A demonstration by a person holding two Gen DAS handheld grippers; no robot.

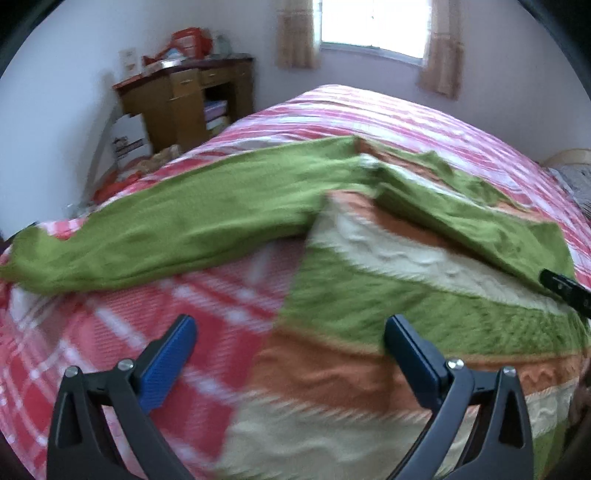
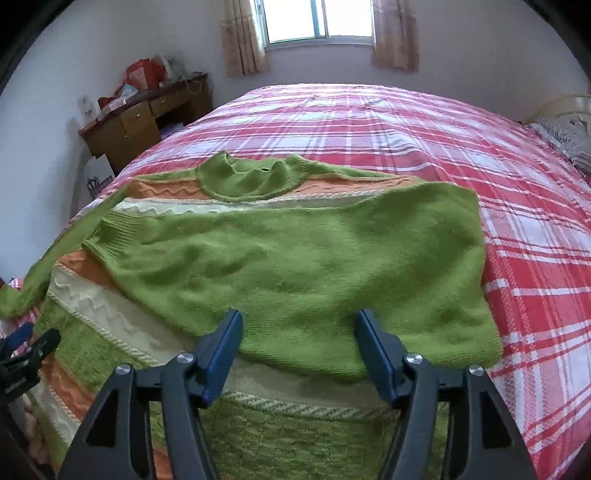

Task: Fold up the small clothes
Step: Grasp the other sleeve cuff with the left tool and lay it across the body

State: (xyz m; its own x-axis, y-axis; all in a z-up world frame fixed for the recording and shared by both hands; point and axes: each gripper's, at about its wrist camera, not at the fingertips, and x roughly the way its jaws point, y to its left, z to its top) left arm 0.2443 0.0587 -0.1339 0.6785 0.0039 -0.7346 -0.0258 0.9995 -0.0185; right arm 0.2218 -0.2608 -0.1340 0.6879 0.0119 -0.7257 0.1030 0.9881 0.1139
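Sweater (image 2: 295, 266): striped knit on the plaid bed (image 2: 461, 155), collar at 12 o'clock, one sleeve folded across, the other trailing toward 9 o'clock. Soft, light, limp; likely best pinched at cuff or hem. Left gripper (image 1: 291, 354) and right gripper (image 2: 297, 339): spread, empty.

One striped knit sweater (image 2: 280, 266) (green, orange and cream) with two green sleeves, one plaid bedspread (image 2: 424, 147), two grippers: left gripper (image 1: 291, 354) and right gripper (image 2: 297, 343), one wooden desk (image 2: 144, 118), one window (image 2: 317, 18), two curtains
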